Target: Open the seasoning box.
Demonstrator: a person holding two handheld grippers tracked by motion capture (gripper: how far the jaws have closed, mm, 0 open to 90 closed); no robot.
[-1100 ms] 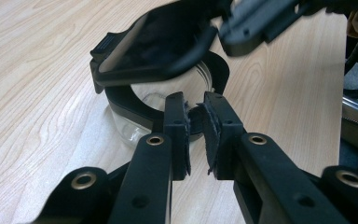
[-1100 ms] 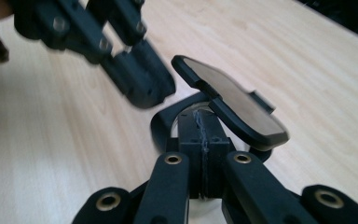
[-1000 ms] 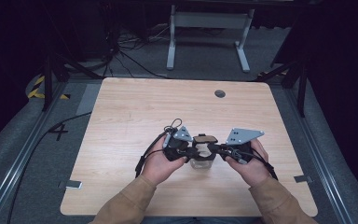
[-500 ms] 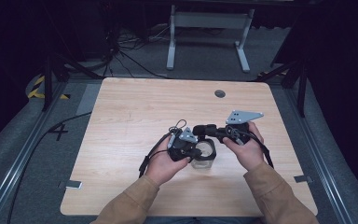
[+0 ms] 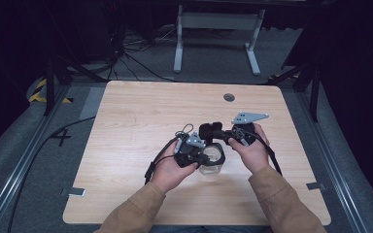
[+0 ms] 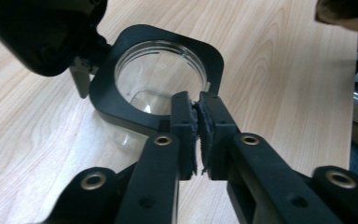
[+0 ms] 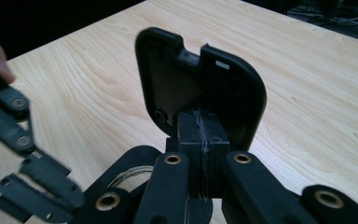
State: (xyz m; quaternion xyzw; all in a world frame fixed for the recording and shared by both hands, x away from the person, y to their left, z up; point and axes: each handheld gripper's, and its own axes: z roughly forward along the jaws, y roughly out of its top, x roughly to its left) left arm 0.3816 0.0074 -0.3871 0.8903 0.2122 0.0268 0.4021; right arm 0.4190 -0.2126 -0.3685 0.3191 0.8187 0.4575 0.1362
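Left hand-held gripper (image 6: 198, 128) clamps jar (image 6: 158, 77) black rim near bench (image 5: 126, 126) front edge; right hand-held gripper (image 7: 200, 140) pinches raised lid (image 7: 200, 88).

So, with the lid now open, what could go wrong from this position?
1. The left gripper pinches only a thin part of the clear jar's black collar, so the jar could slip or tip on the table.
2. The right gripper clamps the black lid near its edge; the lid may twist out or strain its hinge.
3. The two grippers are close together and could collide.
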